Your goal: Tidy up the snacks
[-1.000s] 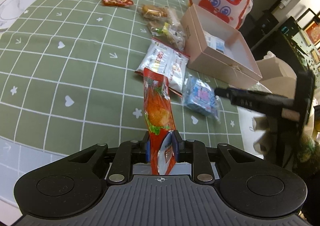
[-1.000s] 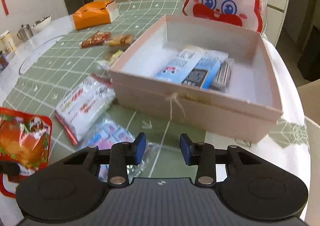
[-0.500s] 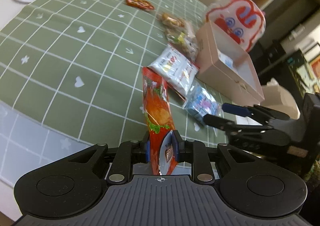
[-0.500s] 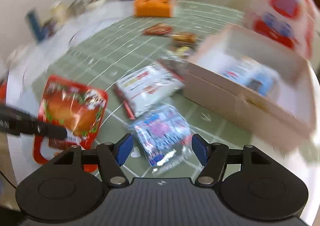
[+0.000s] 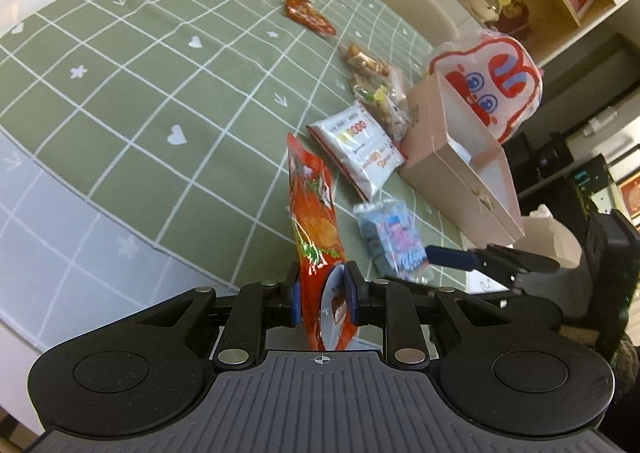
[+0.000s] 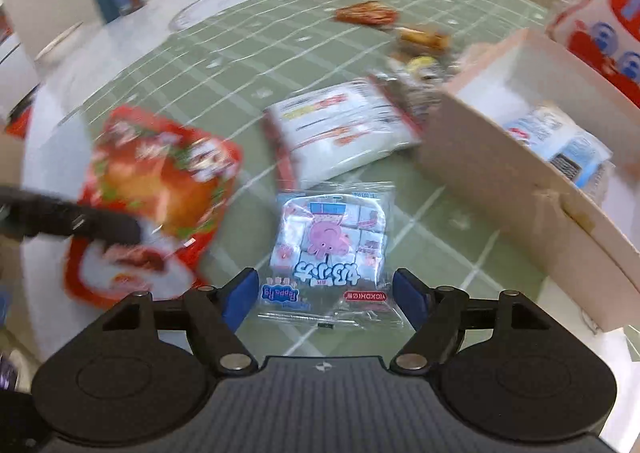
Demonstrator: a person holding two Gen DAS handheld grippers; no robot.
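Left claw (image 5: 322,299) of mine is closed tight on the red snack pouch (image 5: 314,221), pinching its lower end; the pouch stands on edge above the table (image 5: 120,101), with its long axis running away from me toward the white snack packet (image 5: 360,149). It is a flat red-orange bag with a picture of fried food and a white round patch near the gripped end. My right claw (image 6: 324,299) has just been opening, and its jaws stand apart on both sides of the clear Peppa Pig packet (image 6: 330,249) without pressing it. This packet lies flat on the green checked cloth, its print upside down to me. The pink box (image 6: 520,189) stands just to its right, open on top, with a blue packet (image 6: 560,145) inside. Wide bare cloth remains to the left, far from the table edge.
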